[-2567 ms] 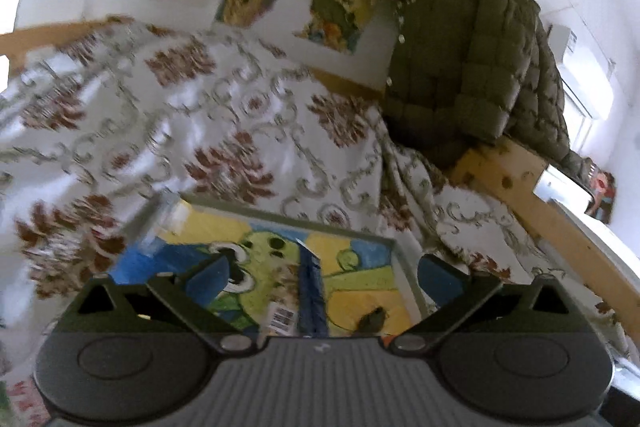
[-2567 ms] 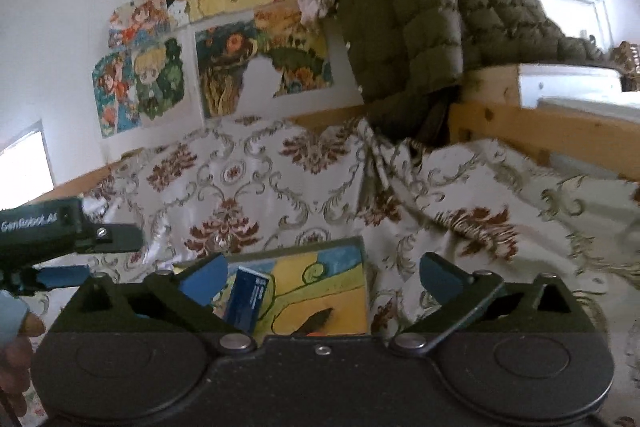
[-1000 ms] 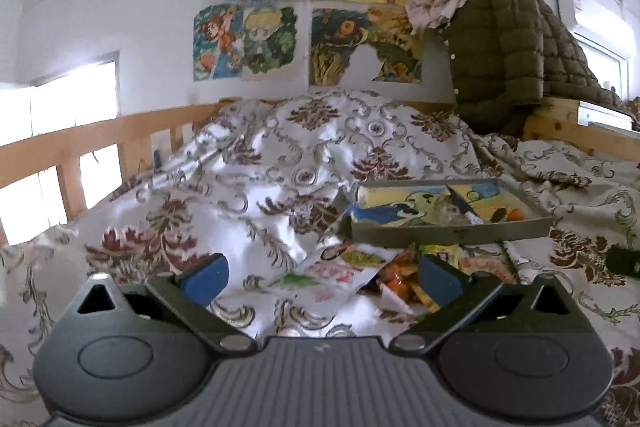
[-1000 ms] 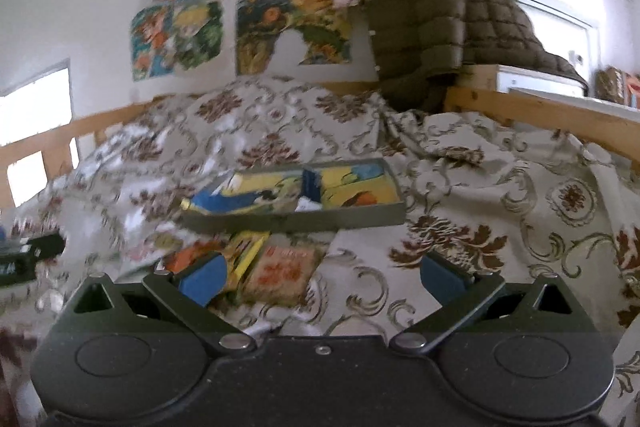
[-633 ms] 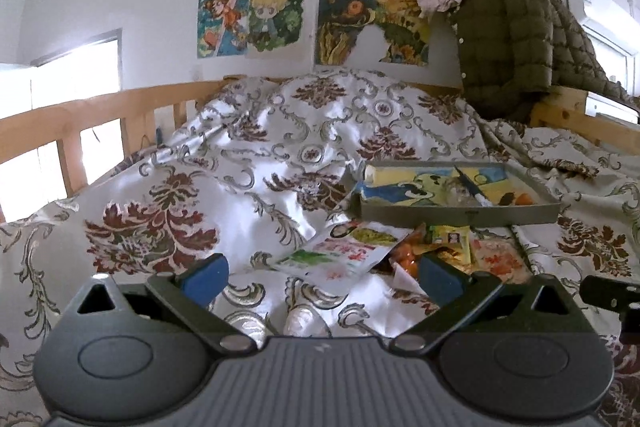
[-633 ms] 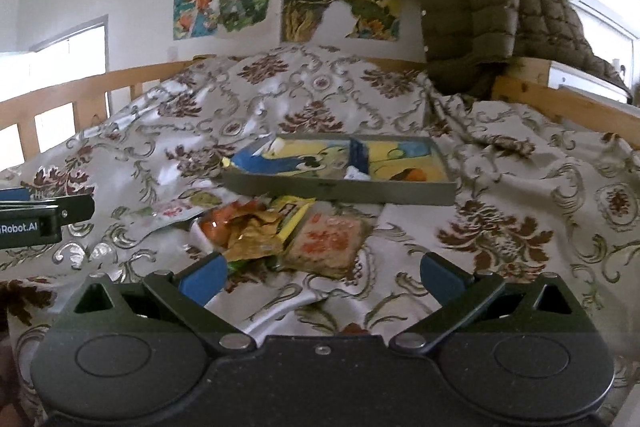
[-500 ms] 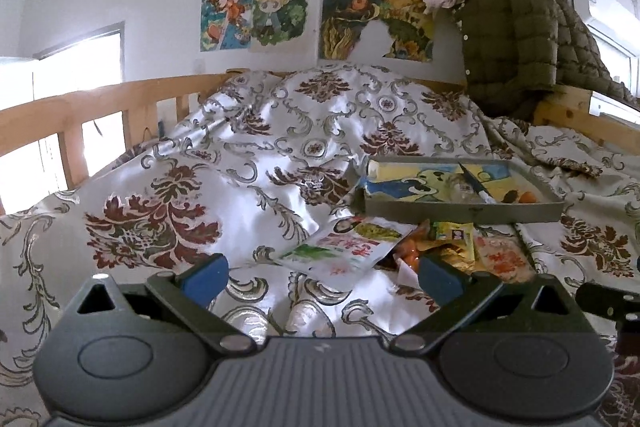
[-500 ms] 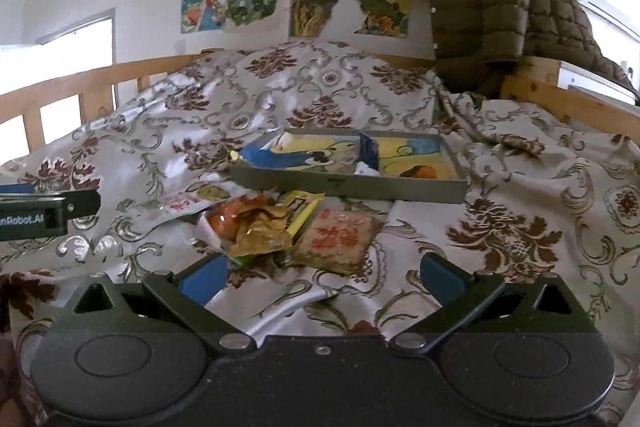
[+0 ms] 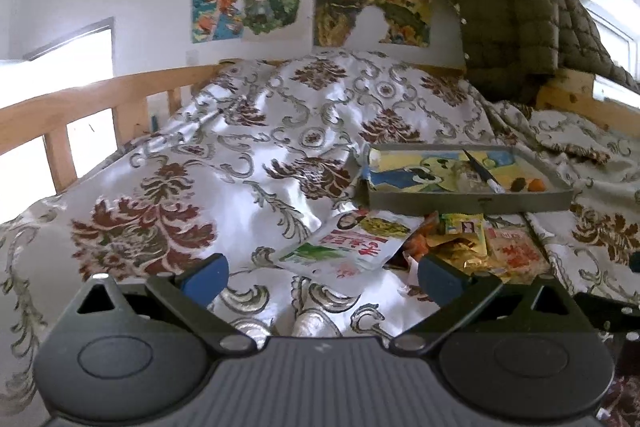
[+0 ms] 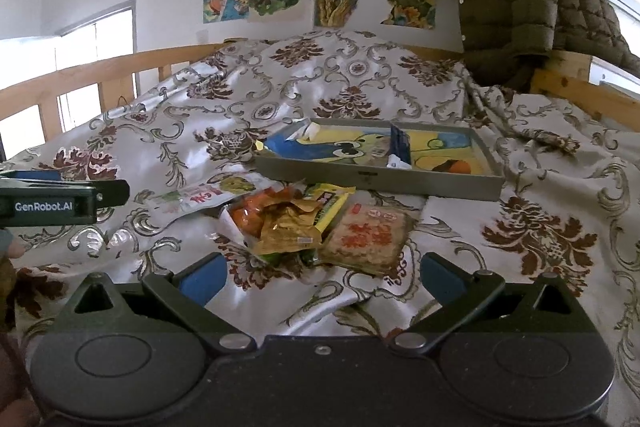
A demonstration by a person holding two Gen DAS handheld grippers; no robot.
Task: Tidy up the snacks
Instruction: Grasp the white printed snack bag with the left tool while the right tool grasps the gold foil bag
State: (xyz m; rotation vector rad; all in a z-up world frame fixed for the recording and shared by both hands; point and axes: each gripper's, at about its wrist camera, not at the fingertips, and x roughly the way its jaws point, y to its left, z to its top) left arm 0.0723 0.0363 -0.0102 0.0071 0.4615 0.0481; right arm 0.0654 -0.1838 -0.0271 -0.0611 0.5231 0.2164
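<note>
A grey tray (image 9: 468,201) (image 10: 376,179) with a cartoon lining lies on the bed and holds a blue packet (image 10: 400,141) and small items. In front of it lies a pile of snacks: a white flat packet (image 9: 348,247) (image 10: 200,195), an orange and gold bag (image 10: 280,223), a yellow packet (image 10: 330,205) and a red-printed cracker pack (image 10: 370,235) (image 9: 514,251). My left gripper (image 9: 320,273) is open and empty, just short of the white packet. My right gripper (image 10: 322,275) is open and empty, just short of the pile.
The bed is covered by a floral satin quilt (image 9: 240,163). A wooden rail (image 9: 80,107) runs along the left. An olive puffer jacket (image 9: 520,27) hangs over the headboard at the right. The left gripper's side (image 10: 48,203) shows at the right wrist view's left edge.
Both grippers have pulled back from over the tray and now sit low in front of the snack pile. Both stayed open and empty.
</note>
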